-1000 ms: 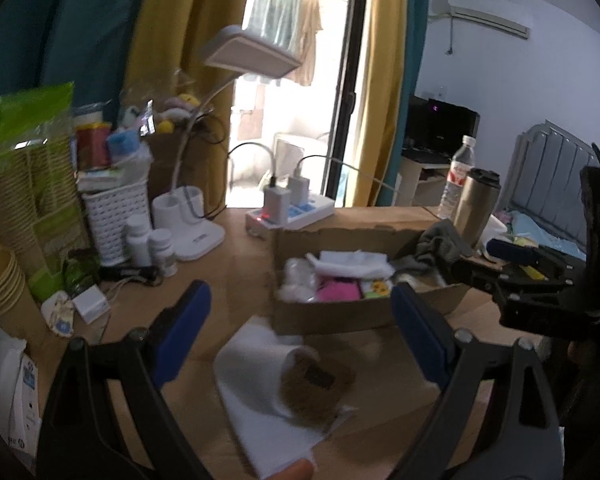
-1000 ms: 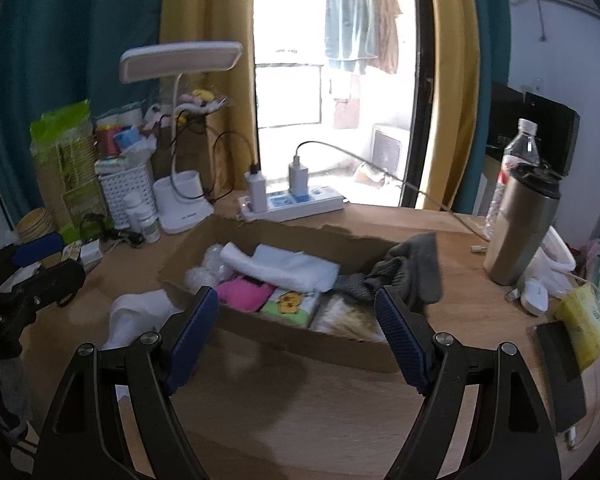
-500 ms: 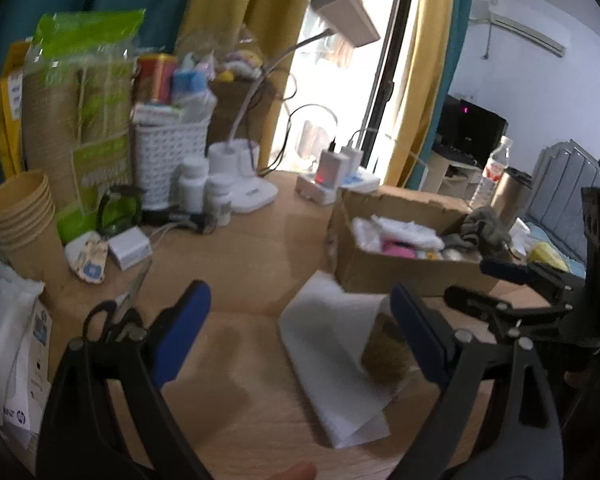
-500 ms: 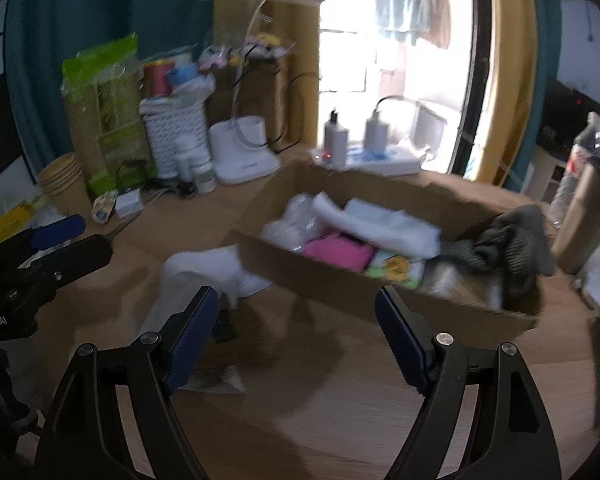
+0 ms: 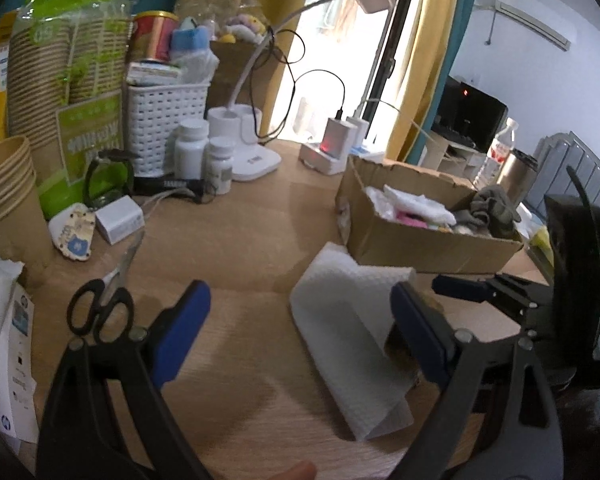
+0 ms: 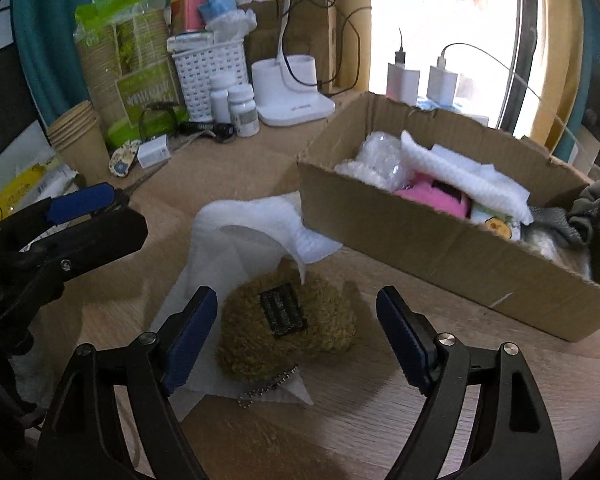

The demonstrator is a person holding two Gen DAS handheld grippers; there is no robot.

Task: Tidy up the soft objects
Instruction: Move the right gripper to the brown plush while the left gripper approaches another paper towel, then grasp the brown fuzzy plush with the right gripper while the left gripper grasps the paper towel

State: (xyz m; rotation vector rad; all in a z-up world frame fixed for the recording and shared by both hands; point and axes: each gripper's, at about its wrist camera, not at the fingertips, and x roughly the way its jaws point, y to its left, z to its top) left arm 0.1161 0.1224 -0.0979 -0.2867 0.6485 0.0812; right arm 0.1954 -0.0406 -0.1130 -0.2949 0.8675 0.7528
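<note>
a fuzzy olive-brown plush (image 6: pixel 286 330) lies flat on a white paper towel (image 6: pixel 236 236) out on the bare middle of the tabletop (image 6: pixel 400 412), just off the near wall of the cardboard box (image 6: pixel 440 248). it is a rough oval, its long axis running across the right wrist view, with a black tag on top and a bead chain trailing off its near side. the towel's long axis runs from the box toward the near edge, one flap curled over the plush.

the right gripper (image 6: pixel 296 332) hangs over the plush with its jaws wide apart, the plush between them untouched. the left gripper (image 5: pixel 300 332) is spread wide too, holding nothing, over bare wood beside the towel.

only the right wrist view shows the plush clearly; in the left one it is mostly hidden behind a blue pad. only the left view shows black-handled scissors (image 5: pixel 104 300) near the tabletop's left edge.
</note>
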